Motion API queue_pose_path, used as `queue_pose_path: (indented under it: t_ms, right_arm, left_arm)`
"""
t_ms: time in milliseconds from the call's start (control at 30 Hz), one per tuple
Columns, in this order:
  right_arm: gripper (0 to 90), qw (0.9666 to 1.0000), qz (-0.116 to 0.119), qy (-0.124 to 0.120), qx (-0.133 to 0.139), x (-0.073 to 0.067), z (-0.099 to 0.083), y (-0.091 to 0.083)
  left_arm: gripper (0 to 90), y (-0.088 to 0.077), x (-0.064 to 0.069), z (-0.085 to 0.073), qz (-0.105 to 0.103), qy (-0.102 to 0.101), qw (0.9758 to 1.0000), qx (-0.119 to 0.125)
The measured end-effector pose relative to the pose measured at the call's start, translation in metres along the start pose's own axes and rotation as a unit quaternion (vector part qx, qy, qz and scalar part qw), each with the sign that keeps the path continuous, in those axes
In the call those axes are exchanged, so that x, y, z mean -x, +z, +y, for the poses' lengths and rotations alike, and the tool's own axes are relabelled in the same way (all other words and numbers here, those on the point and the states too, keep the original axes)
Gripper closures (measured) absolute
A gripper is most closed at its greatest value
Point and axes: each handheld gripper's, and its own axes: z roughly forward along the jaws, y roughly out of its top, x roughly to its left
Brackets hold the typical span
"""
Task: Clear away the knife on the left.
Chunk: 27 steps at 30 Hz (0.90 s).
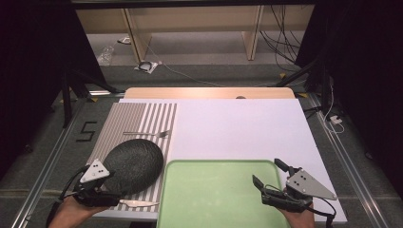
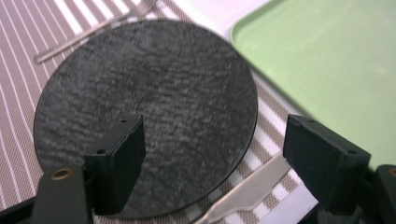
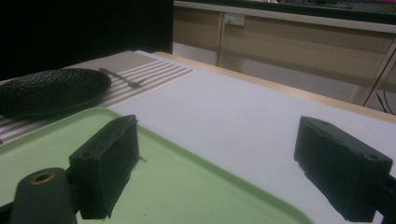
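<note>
1. Your left gripper sits lowest and nearest at the left of the high view, its fingers spread wide and empty, poised over the near edge of the black plate.
2. That plate lies flat on the striped placemat, with a knife on the mat just beside its near rim and a fork just beyond its far rim. In the left gripper view, one finger hangs over the plate's surface and the other over the mat past the knife, close to the tray's edge.
3. Judging from this, you are in the approach step: lined up on the plate, nothing gripped yet. The knife's handle runs between your fingers, so it could equally be your target; I cannot tell which.
4. For the plate, the next move likely calls for dropping one finger under the rim. It is thin and lies flat, so come in low and shallow.
5. To the right, the green tray lies bare, touching the mat's edge, the likely place to set things down.
6. Your right gripper hovers over the tray's right end, fingers apart and holding nothing. Keep it clear of the tray's middle.
</note>
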Motion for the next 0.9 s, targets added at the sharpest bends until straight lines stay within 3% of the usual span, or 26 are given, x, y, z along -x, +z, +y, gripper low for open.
queue_pose_path:
  t_ms: [400, 633, 900]
  right_arm:
    - [14.7, 1.0000, 0.004, -0.001, -0.007, 0.000, 0.000, 0.001]
    - [14.8, 1.0000, 0.002, -0.003, -0.009, 0.000, 0.000, 0.001]
    - [14.8, 1.0000, 0.003, -0.003, -0.007, -0.001, -0.001, 0.002]
  left_arm:
    - [21.6, -0.004, -0.011, -0.009, 0.009, -0.007, 0.9976, -0.069]
    - [21.2, 0.000, -0.016, -0.014, 0.018, -0.003, 0.9946, -0.102]
    - [21.2, 0.004, -0.020, -0.019, 0.011, 0.000, 0.9913, -0.132]
